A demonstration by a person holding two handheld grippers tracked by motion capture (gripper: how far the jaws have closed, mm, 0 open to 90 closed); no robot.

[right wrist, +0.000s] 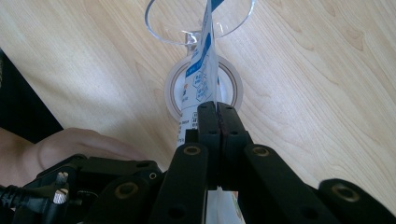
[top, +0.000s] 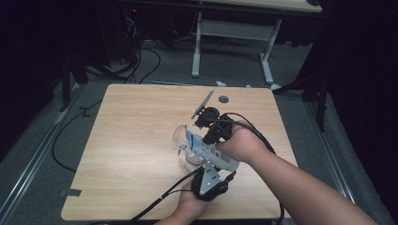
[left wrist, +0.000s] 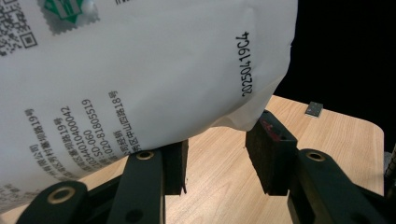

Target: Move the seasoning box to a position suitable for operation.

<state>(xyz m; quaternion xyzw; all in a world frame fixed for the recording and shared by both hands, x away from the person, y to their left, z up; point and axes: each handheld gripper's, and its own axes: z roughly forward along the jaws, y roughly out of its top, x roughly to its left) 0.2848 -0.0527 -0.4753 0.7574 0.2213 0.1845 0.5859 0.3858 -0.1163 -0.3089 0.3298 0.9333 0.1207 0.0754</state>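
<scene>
A white pouch with blue print (top: 212,153) hangs over the middle of the wooden table (top: 136,140). My right gripper (right wrist: 217,116) is shut on the pouch's thin edge (right wrist: 204,60), seen from above, and its hand comes in from the right (top: 210,138). Under the pouch stand a round white cup (right wrist: 231,88) and a clear plastic cup (right wrist: 161,23); both appear in the high view, white cup (top: 191,164) and clear cup (top: 179,135). My left gripper (left wrist: 217,161) is open just below the pouch's bottom corner (left wrist: 140,70), bare table showing between its pads. It sits near the table's front edge (top: 206,180).
A small grey piece (left wrist: 314,108) lies by the table's far corner, and a dark round hole (top: 224,99) is near the far edge. Cables (top: 155,206) trail off the front. Another table's white legs (top: 197,47) stand on the floor beyond.
</scene>
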